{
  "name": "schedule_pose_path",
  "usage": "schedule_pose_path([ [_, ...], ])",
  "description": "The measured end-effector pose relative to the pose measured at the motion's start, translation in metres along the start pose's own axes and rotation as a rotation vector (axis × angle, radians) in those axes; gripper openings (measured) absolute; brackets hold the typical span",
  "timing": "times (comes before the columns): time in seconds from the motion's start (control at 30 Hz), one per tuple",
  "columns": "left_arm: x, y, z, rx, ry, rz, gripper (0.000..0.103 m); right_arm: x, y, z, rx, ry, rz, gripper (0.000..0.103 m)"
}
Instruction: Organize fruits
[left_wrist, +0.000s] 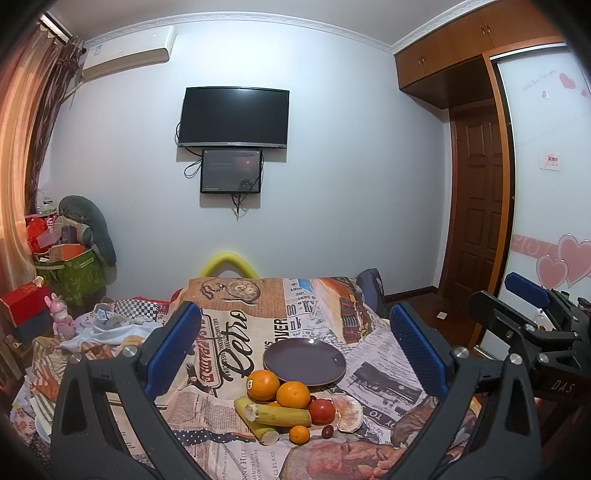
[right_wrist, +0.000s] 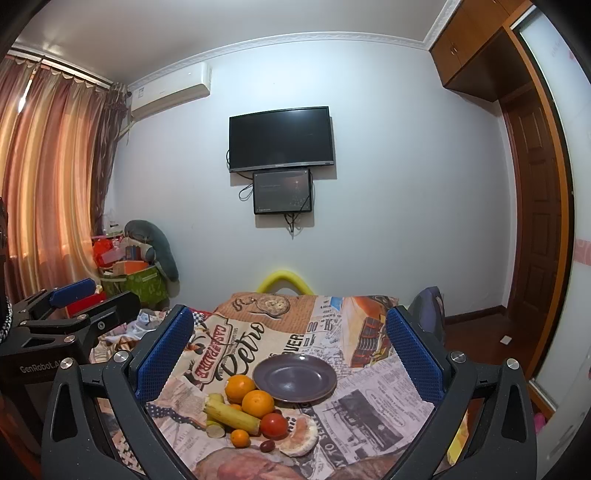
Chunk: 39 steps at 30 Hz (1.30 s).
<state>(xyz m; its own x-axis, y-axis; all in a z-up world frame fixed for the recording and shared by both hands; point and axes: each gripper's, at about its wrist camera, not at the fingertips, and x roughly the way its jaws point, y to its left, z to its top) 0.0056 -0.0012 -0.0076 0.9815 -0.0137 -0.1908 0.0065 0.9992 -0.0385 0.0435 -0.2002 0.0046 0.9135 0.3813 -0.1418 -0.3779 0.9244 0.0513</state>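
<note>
An empty purple plate (left_wrist: 304, 360) (right_wrist: 295, 378) lies on a newspaper-print cloth. In front of it is a heap of fruit: two oranges (left_wrist: 263, 384) (left_wrist: 293, 395), two yellow-green cane pieces (left_wrist: 279, 412), a red tomato (left_wrist: 322, 411), a peeled pomelo piece (left_wrist: 347, 411), a small tangerine (left_wrist: 299, 434) and a dark cherry tomato (left_wrist: 327, 431). The heap also shows in the right wrist view (right_wrist: 258, 413). My left gripper (left_wrist: 295, 350) and right gripper (right_wrist: 291, 354) are both open and empty, held back above the near side of the heap.
The cloth-covered table (left_wrist: 240, 314) has a yellow foam arch (left_wrist: 227, 264) behind it. Clutter, boxes and a green bag (left_wrist: 74, 273) stand at the left. A wooden door (left_wrist: 476, 206) and wardrobe are at the right. A TV (left_wrist: 233, 117) hangs on the wall.
</note>
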Motion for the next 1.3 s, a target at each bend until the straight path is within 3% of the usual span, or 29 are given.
schedule_pose_path([
  [1.3, 0.0006, 0.0015, 0.0002, 0.004, 0.001, -0.004, 0.103, -0.0012, -0.0032, -0.0012, 0.020, -0.001, -0.009, 0.103],
])
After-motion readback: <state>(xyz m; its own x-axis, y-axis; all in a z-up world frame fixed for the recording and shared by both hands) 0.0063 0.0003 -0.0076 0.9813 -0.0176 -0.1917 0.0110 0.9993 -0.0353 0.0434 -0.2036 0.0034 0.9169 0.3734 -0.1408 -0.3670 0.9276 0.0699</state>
